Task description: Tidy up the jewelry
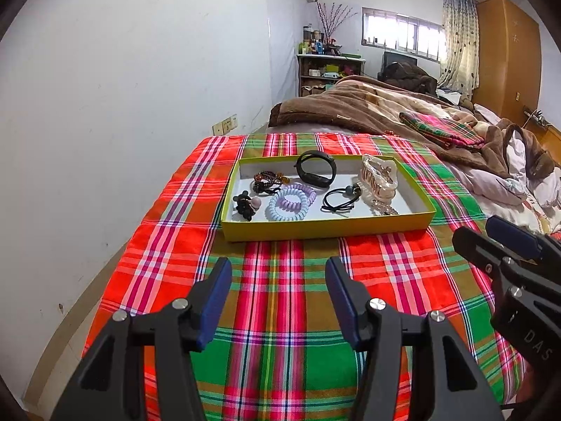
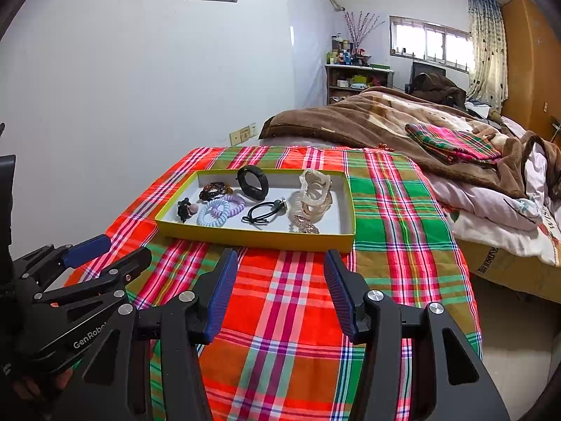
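A shallow yellow box lies on the plaid cloth and holds the jewelry. Inside are a black bangle, dark beaded bracelets, two spiral hair ties, a black hair tie, a clear claw clip, a black-and-pink ornament and a sparkly clip. My left gripper is open and empty, short of the box's near wall. My right gripper is open and empty too, also short of that wall.
The plaid cloth covers a raised surface beside a white wall. A bed with a brown blanket and a folded plaid cloth lies behind and to the right. The right gripper shows at the left view's edge.
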Action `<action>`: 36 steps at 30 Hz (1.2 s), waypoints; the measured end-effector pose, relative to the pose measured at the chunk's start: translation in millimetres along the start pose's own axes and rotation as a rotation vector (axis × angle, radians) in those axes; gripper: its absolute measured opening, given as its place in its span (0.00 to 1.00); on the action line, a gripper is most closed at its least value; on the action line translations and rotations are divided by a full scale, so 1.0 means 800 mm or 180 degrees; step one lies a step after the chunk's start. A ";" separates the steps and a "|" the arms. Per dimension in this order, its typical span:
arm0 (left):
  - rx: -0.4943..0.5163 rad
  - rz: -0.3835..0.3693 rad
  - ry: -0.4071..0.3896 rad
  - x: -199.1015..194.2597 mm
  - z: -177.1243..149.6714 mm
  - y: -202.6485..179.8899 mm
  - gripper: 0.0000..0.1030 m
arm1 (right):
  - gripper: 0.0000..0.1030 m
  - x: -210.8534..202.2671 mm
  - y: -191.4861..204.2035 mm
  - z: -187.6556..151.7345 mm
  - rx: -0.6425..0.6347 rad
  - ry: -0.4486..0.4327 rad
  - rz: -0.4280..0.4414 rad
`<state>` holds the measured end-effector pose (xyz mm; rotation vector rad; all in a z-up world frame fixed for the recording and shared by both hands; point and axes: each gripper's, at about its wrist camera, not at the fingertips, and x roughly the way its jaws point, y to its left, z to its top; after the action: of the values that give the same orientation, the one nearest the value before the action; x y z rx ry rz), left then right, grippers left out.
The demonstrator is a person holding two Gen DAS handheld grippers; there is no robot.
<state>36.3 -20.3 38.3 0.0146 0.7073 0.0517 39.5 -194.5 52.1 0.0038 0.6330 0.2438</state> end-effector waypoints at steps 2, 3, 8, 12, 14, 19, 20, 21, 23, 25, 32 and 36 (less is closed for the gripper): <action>0.0000 0.0002 0.0003 0.000 0.000 0.000 0.56 | 0.50 0.000 0.000 0.000 0.0006 0.0004 -0.0001; -0.0004 0.0005 0.0004 0.000 0.000 0.001 0.56 | 0.50 0.000 0.001 -0.001 0.0006 0.0007 -0.0001; -0.0014 0.0002 0.0002 -0.002 -0.001 0.002 0.56 | 0.50 0.000 0.001 -0.001 0.0011 0.0002 -0.0001; -0.0024 0.0011 0.0011 -0.001 -0.001 0.002 0.56 | 0.50 0.001 0.000 -0.001 0.0015 0.0004 0.0002; -0.0027 0.0013 0.0003 -0.001 -0.001 0.002 0.56 | 0.50 0.001 0.000 -0.001 0.0017 0.0006 0.0005; -0.0038 0.0020 0.0011 0.001 0.000 0.002 0.56 | 0.50 0.001 -0.001 -0.001 0.0015 0.0009 0.0005; -0.0038 0.0019 0.0015 0.001 0.000 0.002 0.56 | 0.50 0.001 -0.001 -0.002 0.0016 0.0007 0.0001; -0.0040 0.0022 0.0017 0.001 0.000 0.002 0.56 | 0.50 0.001 -0.001 -0.002 0.0018 0.0009 0.0000; -0.0043 0.0023 0.0015 0.002 0.001 0.002 0.56 | 0.50 0.002 -0.001 -0.004 0.0020 0.0016 0.0002; -0.0056 0.0026 0.0011 0.001 0.000 0.003 0.56 | 0.50 0.002 -0.001 -0.004 0.0019 0.0014 0.0002; -0.0060 0.0027 0.0025 0.000 -0.001 0.004 0.56 | 0.50 0.002 -0.002 -0.004 0.0026 0.0015 0.0000; -0.0068 0.0024 0.0024 0.000 -0.001 0.005 0.56 | 0.50 0.002 -0.002 -0.005 0.0029 0.0013 -0.0004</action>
<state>35.5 -16.3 37.7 -0.0034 0.7144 0.0664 39.0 -196.2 47.6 0.0117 0.6381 0.2398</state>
